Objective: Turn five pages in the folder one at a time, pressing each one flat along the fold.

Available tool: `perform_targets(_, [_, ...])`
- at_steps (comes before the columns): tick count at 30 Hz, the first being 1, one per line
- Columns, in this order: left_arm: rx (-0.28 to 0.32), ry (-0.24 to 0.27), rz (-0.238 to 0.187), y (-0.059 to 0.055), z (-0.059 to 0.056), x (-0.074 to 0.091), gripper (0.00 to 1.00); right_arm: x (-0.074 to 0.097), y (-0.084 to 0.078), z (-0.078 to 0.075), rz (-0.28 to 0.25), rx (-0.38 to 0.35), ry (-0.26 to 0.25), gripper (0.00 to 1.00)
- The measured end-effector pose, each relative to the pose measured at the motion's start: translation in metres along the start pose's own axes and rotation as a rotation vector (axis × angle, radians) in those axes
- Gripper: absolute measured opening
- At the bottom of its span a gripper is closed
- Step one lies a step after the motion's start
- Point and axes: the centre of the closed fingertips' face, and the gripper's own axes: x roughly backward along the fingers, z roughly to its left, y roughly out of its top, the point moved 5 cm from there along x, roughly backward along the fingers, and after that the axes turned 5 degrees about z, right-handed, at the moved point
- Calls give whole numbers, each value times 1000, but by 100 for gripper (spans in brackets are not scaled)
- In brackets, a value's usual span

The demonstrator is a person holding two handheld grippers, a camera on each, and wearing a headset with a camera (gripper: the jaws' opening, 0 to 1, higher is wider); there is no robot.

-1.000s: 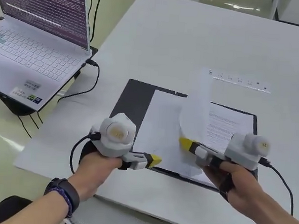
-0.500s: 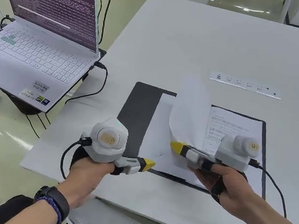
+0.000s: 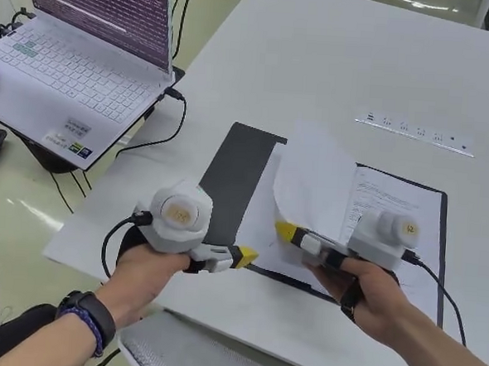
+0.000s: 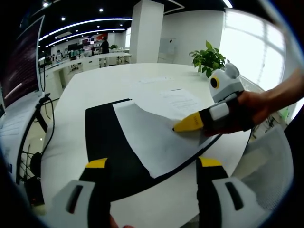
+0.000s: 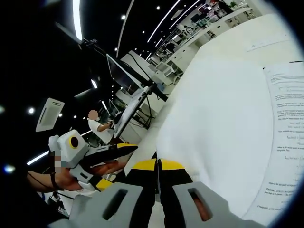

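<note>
A black folder [image 3: 229, 170] lies open on the white table, with printed pages [image 3: 392, 209] on its right half. One white page [image 3: 315, 183] curves up over the middle. My right gripper [image 3: 287, 231] is shut on that page's lower edge; in the right gripper view its yellow jaws [image 5: 157, 165] meet on the sheet [image 5: 218, 118]. My left gripper [image 3: 247, 256] hovers at the folder's front edge, left of the right one. In the left gripper view it [image 4: 153, 164] stands open with nothing between its jaws, over the black cover [image 4: 102, 137].
An open laptop [image 3: 77, 65] sits at the far left on a lower surface, with a black cable [image 3: 160, 132] running from it. A white socket strip [image 3: 413, 134] lies beyond the folder. The table's front edge [image 3: 245, 312] is just under my hands.
My right gripper has carried the lifted page leftwards, toward the folder's fold. The left gripper has stayed by the front edge. The head camera has shifted.
</note>
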Motion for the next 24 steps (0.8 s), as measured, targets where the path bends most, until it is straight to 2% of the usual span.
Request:
perform_targets(15, [14,-2,5,-5,0,-1,74,-22,-5,-4,4,-69,-16,0])
perform_targets(24, [24,-2,4,-8,2,0,73,-37,-10,-11,15,-133,-48,0])
